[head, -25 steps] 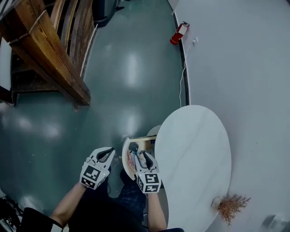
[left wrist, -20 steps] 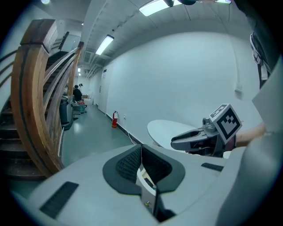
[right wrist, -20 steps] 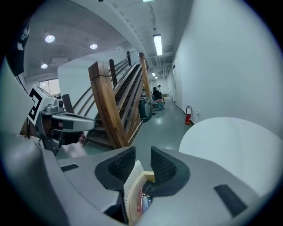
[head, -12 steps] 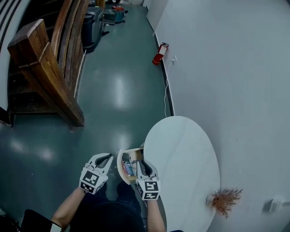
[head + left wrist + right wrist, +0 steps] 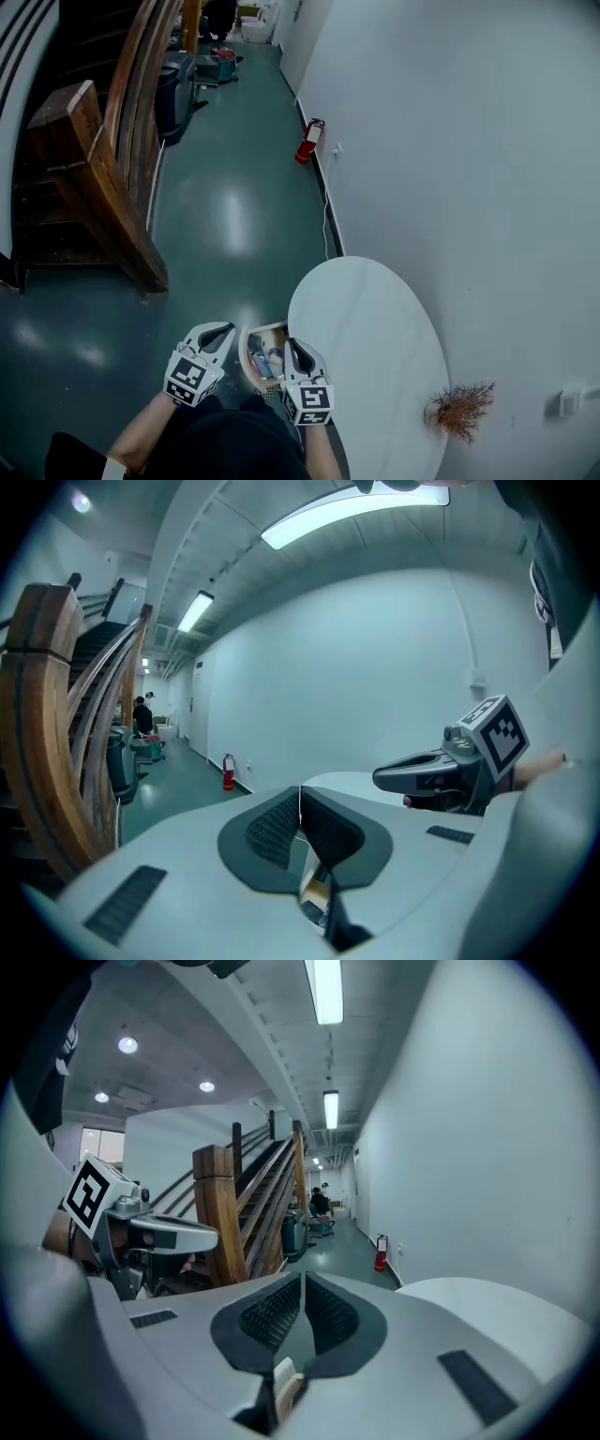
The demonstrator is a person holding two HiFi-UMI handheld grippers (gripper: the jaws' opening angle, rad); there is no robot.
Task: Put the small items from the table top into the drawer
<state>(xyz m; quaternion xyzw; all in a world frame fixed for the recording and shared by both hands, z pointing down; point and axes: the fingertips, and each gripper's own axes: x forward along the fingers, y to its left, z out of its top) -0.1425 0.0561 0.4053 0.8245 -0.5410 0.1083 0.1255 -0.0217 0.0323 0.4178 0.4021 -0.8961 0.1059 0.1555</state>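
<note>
Right gripper (image 5: 303, 1283): its jaws have just been closing and now stand together, the ribbed pads meeting with nothing between them.
Left gripper (image 5: 300, 799): jaws together as well, the tips touching, and nothing is held.
Where the grippers are: they are side by side at the bottom of the head view. The left one is just left of the open drawer (image 5: 244, 354) and the right one is over its right side, beside the table's rim.
Small items (image 5: 265, 364): they lie inside the drawer, which stands pulled out from under the oval white table (image 5: 375, 347). One is bluish; the rest are too small to tell apart.
Table top: a bunch of dried brown twigs (image 5: 459, 409) sits at its far edge, against the wall.
Surroundings: a wooden stair post (image 5: 89, 178) and a railing are on the left. A red fire extinguisher (image 5: 309, 141) stands at the foot of the wall, and a person (image 5: 321, 1206) is far down the corridor.
Change from a second ago: the right gripper's jaws then stood wide apart over the drawer. Both grippers have since come up, and the head view now takes in more of the corridor.
Markings: each gripper's cube carries black-and-white square patterns. Print on the items in the drawer is too small to read.
</note>
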